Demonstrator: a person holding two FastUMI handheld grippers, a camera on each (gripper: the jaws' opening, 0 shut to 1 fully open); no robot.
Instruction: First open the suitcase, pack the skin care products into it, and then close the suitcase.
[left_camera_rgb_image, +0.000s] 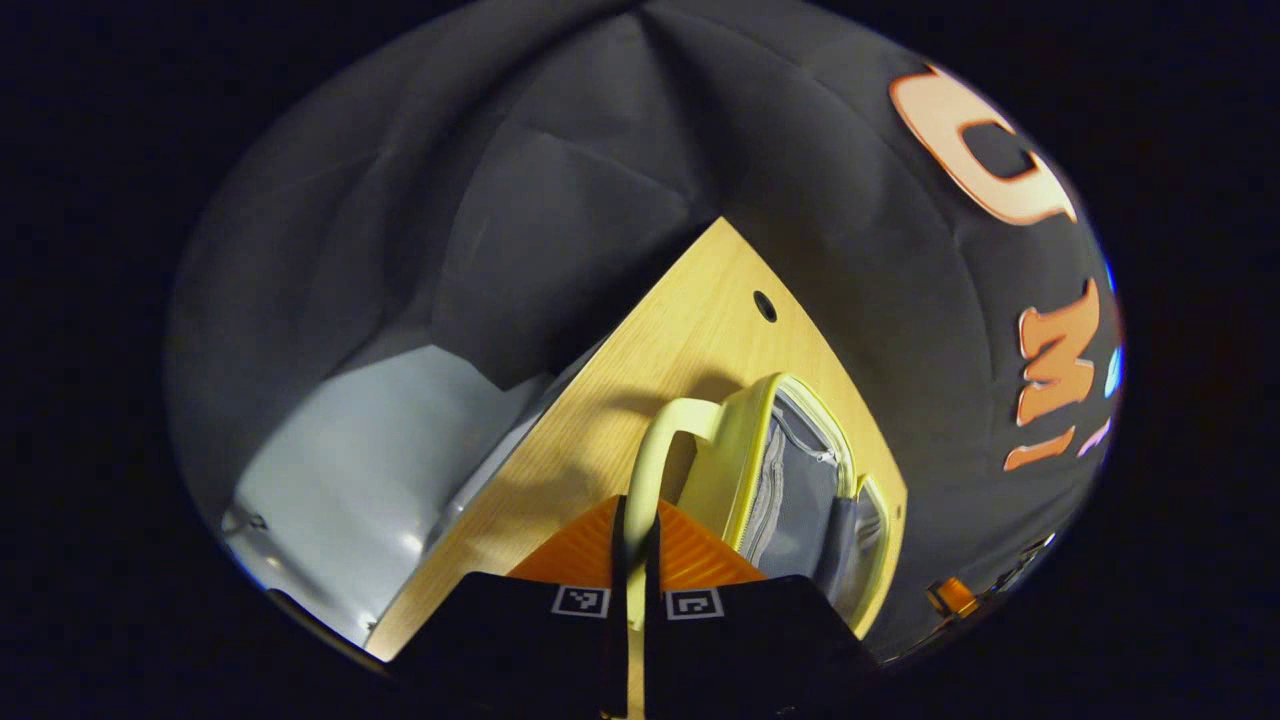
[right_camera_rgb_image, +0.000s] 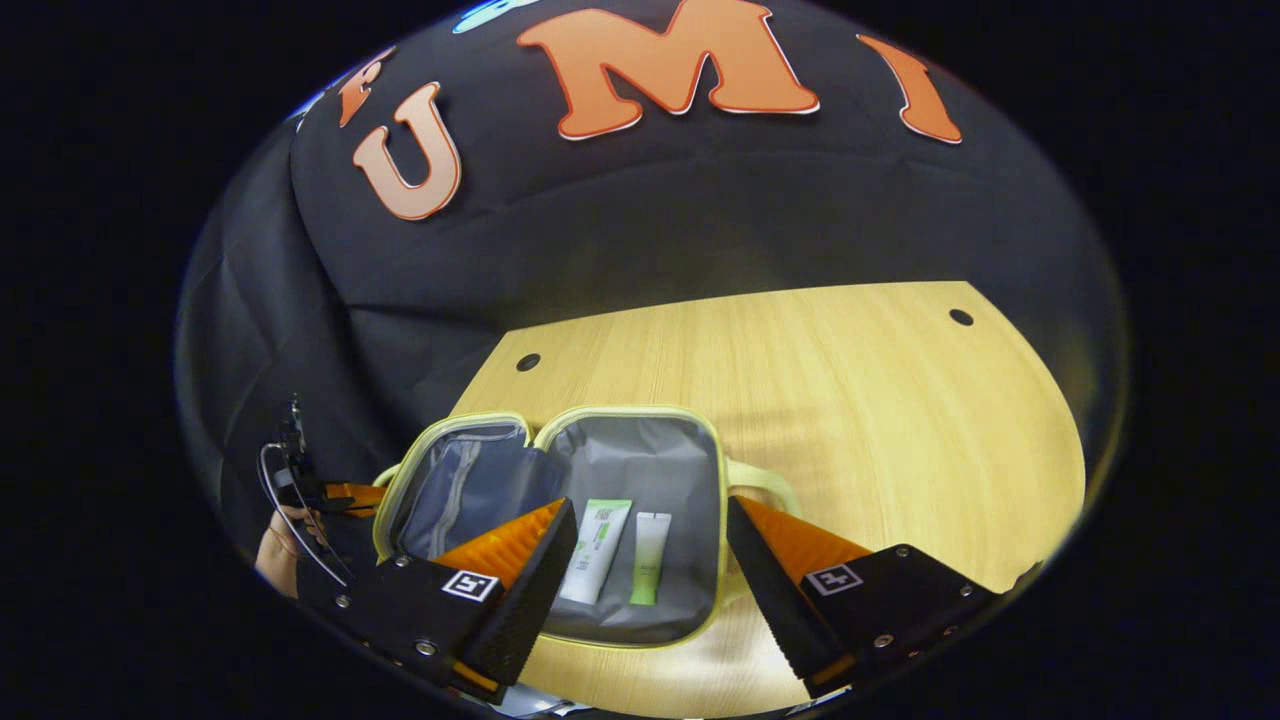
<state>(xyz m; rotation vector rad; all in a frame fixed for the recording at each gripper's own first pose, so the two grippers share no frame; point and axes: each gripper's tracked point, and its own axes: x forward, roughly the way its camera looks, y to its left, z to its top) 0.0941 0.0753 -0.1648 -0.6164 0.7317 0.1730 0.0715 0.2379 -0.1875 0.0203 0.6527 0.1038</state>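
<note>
1. Suitcase (right_camera_rgb_image: 640, 470): small soft case, pale yellow-green trim, grey lining. Lies open flat on the worktop (right_camera_rgb_image: 860, 400), both halves up, toward the near left part of the wooden surface in the right gripper view.
2. Skin care products: white tube with green band (right_camera_rgb_image: 597, 550) and pale green tube (right_camera_rgb_image: 650, 557), side by side in the right half of the case, just apart, caps toward the near edge. Packing looks done; closing is the step in hand.
3. Handle (left_camera_rgb_image: 650, 460): pale loop on the case's left-hand lid, seen close in the left gripper view.
4. Left gripper (left_camera_rgb_image: 635, 560): fingers narrow, clamped on the lower run of the handle, one on each side. Held low at the case's left edge, pointing along the worktop toward the booth wall.
5. Right gripper (right_camera_rgb_image: 650, 590): fingers wide apart, holding nothing, poised above the near edge of the case and tilted down over the tubes.
6. Hand (right_camera_rgb_image: 275, 550): partly seen at far left of the right gripper view, behind the other gripper.
7. Risks, as judged: the handle may slip from the thin pinch as the lid swings; the light case may slide on the worktop; a tube may roll to the seam and jam the lid.
</note>
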